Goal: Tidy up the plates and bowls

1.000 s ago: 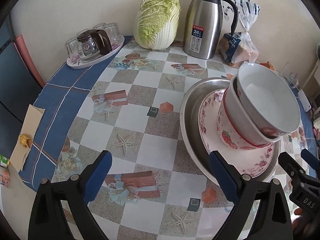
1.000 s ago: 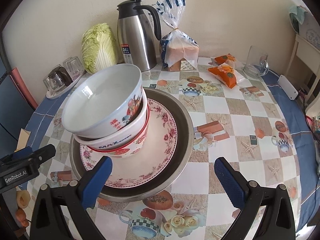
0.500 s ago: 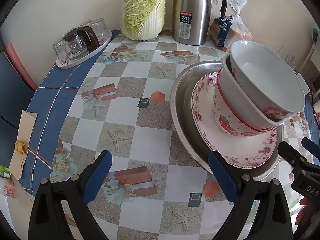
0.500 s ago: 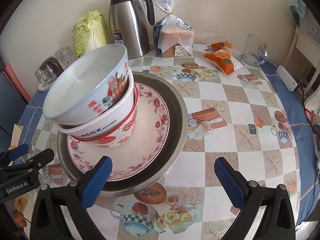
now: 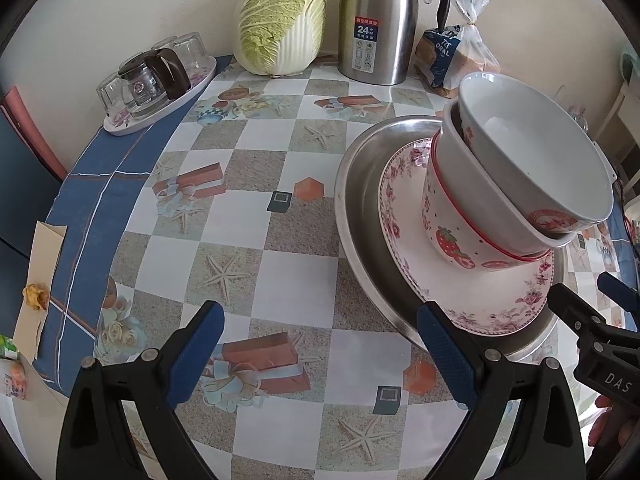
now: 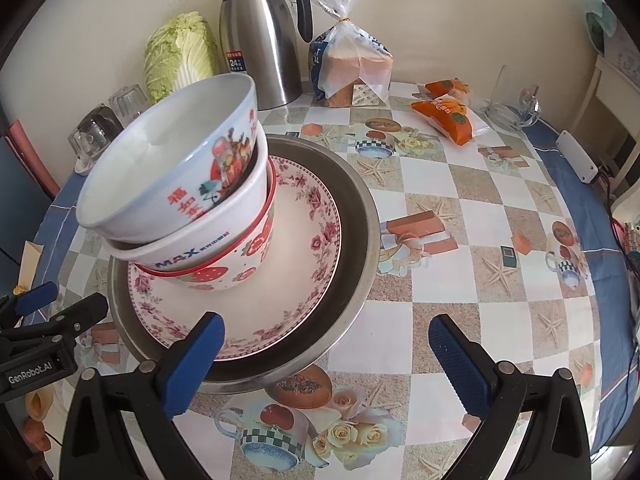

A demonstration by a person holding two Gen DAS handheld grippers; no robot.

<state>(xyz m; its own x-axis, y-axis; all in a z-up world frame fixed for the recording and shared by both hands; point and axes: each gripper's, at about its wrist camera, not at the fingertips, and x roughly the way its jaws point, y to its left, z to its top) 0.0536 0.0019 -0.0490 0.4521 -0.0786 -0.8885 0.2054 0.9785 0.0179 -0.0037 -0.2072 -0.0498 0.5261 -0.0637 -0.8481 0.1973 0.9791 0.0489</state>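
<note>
Stack location: right half of the round table (image 5: 280,248), seen from both wrist views. Bottom layer is a steel basin (image 6: 360,240) sitting on the checked tablecloth. Inside it lies a floral plate (image 6: 296,280). On the plate, toward its left side in the right wrist view, stand three nested bowls: strawberry bowl (image 6: 240,264) lowest, a white bowl marked MAX (image 6: 224,236) in it, and a top bowl (image 6: 168,172) with red characters, tilted, its mouth leaning to the left.

Left gripper (image 5: 316,344): jaws spread wide, nothing between them; right fingertip overlaps the near rim of the basin in its own view, contact not determinable. It hovers over bare tablecloth.

Right gripper (image 6: 328,348): jaws spread wide, empty; left fingertip sits in front of the basin's near rim, contact not determinable.

Back of table, against the wall: napa cabbage (image 5: 280,20), steel thermos jug (image 5: 380,20), bagged bread (image 6: 352,68). Tray of glasses (image 5: 156,76) at far left. Orange snack packets (image 6: 448,112) at far right
</note>
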